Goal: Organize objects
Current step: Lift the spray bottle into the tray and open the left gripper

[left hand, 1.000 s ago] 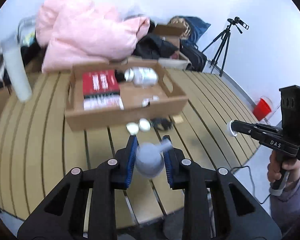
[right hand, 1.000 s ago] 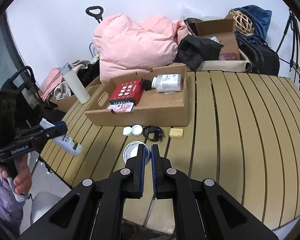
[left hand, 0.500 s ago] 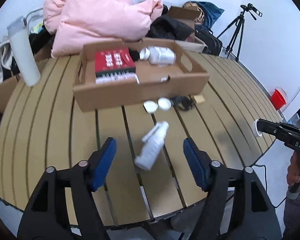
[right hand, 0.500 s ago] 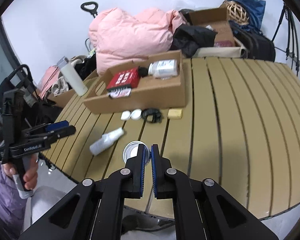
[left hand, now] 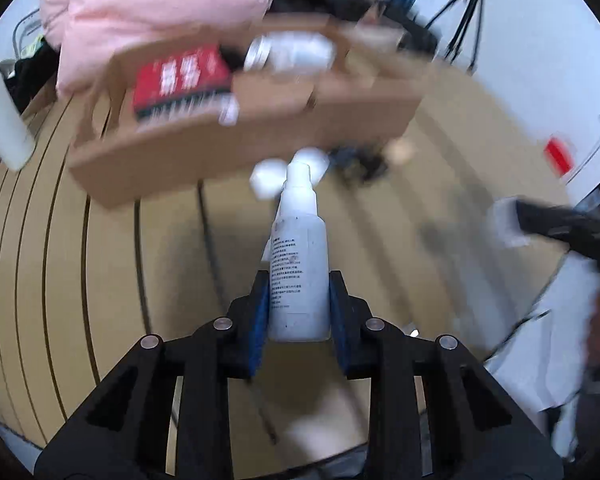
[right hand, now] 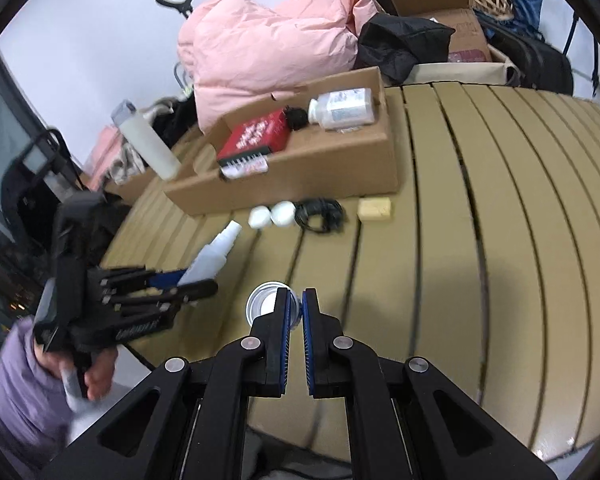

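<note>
A white spray bottle (left hand: 300,276) lies lengthwise along the left gripper (left hand: 299,300), nozzle pointing toward the cardboard box (left hand: 228,136); the blue pads (left hand: 260,312) clamp its base. Its small printed label is unreadable. The right gripper (right hand: 294,312), nearly closed, pinches one round clear lid (right hand: 262,304). Two white caps (right hand: 271,215) sit just before the box.

Bottle: small white plastic spray bottle (left hand: 300,264), nozzle pointing at the box.
Box: open brown cardboard box (right hand: 320,168) on the table.
</note>
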`<state>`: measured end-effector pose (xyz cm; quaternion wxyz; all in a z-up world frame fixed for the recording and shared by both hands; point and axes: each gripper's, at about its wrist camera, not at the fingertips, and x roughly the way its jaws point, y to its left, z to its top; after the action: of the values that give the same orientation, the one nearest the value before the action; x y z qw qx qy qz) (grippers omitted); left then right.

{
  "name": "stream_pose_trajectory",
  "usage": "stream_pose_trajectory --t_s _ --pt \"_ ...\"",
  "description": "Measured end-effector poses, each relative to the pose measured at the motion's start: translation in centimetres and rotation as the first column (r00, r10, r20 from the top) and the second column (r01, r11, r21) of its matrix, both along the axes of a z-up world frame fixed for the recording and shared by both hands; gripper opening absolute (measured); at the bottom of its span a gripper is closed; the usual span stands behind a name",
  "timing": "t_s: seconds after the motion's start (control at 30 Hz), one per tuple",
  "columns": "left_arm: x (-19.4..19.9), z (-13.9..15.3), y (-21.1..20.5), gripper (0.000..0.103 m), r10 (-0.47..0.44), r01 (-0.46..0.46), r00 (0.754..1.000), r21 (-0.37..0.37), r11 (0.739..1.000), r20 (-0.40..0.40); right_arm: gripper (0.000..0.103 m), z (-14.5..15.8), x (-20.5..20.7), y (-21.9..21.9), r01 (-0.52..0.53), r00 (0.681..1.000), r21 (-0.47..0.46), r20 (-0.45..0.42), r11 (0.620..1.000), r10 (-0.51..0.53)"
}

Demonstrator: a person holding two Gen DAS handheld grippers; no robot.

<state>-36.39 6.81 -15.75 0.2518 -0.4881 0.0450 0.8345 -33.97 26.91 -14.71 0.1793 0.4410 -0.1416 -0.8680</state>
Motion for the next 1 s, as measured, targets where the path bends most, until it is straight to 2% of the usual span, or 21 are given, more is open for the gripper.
stream_pose_trajectory --t_s 0.03,0.13,0.2,0.3,0.4,0.43,0.5,0.57,0.67,0.73,0.8,0.83,0.87,0.9,0.93,1.0 --pt "-0.8 1.8 -0.1 0.024 0.007 -0.007 1.0 0.06 0.998 -0.004 0.007 0.6 -1.1 -0.1 -0.009 1.0 -0.015 -0.01 1.0 0.009" --pt "-4.6 4.8 0.4 0.024 0.05 -0.051 0.999 0.146 0.988 0.01 0.007 2.5 -4.6 -0.8 -0.016 0.999 0.013 -0.046 1.0 0.017" --pt "-8.1 5.5 1.3 0.024 0.089 -0.092 0.996 0.141 0.986 0.022 0.007 3.8 -8.3 -1.2 -0.021 0.998 0.007 -0.058 1.0 0.021" --pt "-14.3 4.5 2.7 0.024 0.147 -0.162 0.984 0.16 0.974 0.1 0.007 4.2 -14.7 -2.0 -0.006 1.0 -0.019 -0.026 1.0 0.005" --pt "-18.1 2.0 4.3 0.024 0.14 -0.168 0.977 0.167 0.972 0.163 0.007 3.2 -21.0 -3.2 0.026 0.999 -0.005 0.017 1.0 -0.026" --pt "-19.0 0.9 5.0 0.025 0.146 -0.173 0.973 0.142 0.975 0.18 0.007 2.4 -23.1 -3.7 0.034 0.999 -0.004 0.033 0.999 -0.034" --pt "-20.4 -1.2 6.1 0.025 0.156 -0.164 0.972 0.034 0.986 0.173 0.007 1.1 -25.6 -4.0 0.061 0.996 -0.013 0.064 0.998 -0.06" --pt "-21.4 -2.7 5.8 0.026 0.205 -0.204 0.962 -0.028 0.979 0.178 0.007 -1.1 -28.0 -4.7 0.056 0.99 -0.012 0.128 0.998 -0.054" --pt "-21.8 -2.7 3.6 0.029 0.271 -0.278 0.943 0.006 0.961 0.192 0.008 -3.4 -29.4 -5.6 0.035 0.985 0.024 0.166 0.999 -0.038" --pt "-21.4 -2.0 2.6 0.038 0.253 -0.27 0.944 0.056 0.961 0.213 0.009 -3.5 -29.3 -5.8 0.027 0.988 0.035 0.149 0.999 -0.031" --pt "-20.6 -0.7 1.9 0.049 0.25 -0.266 0.95 0.062 0.962 0.185 0.017 -2.5 -28.8 -5.6 0.044 0.993 0.047 0.109 0.998 -0.049" --pt "-19.8 0.5 1.6 0.051 0.245 -0.255 0.96 0.064 0.965 0.135 0.031 -1.6 -28.5 -5.4 0.047 0.995 0.046 0.089 0.998 -0.051" --pt "-19.2 1.5 1.3 0.062 0.233 -0.24 0.967 0.063 0.969 0.099 0.051 -0.9 -28.3 -5.3 0.039 0.996 0.043 0.081 0.998 -0.043" --pt "-18.4 2.7 1.0 0.071 0.225 -0.228 0.973 0.053 0.972 0.055 0.065 0.0 -28.0 -5.3 0.035 0.997 0.042 0.065 0.999 -0.037" --pt "-17.3 4.2 0.4 0.072 0.227 -0.227 0.974 0.046 0.973 0.007 0.087 1.0 -27.6 -5.3 0.024 0.999 0.047 0.048 0.999 -0.026" --pt "-15.5 6.6 -0.8 0.072 0.227 -0.225 0.973 0.04 0.973 -0.047 0.088 2.8 -26.8 -5.1 0.024 0.999 0.073 0.031 0.997 -0.027"
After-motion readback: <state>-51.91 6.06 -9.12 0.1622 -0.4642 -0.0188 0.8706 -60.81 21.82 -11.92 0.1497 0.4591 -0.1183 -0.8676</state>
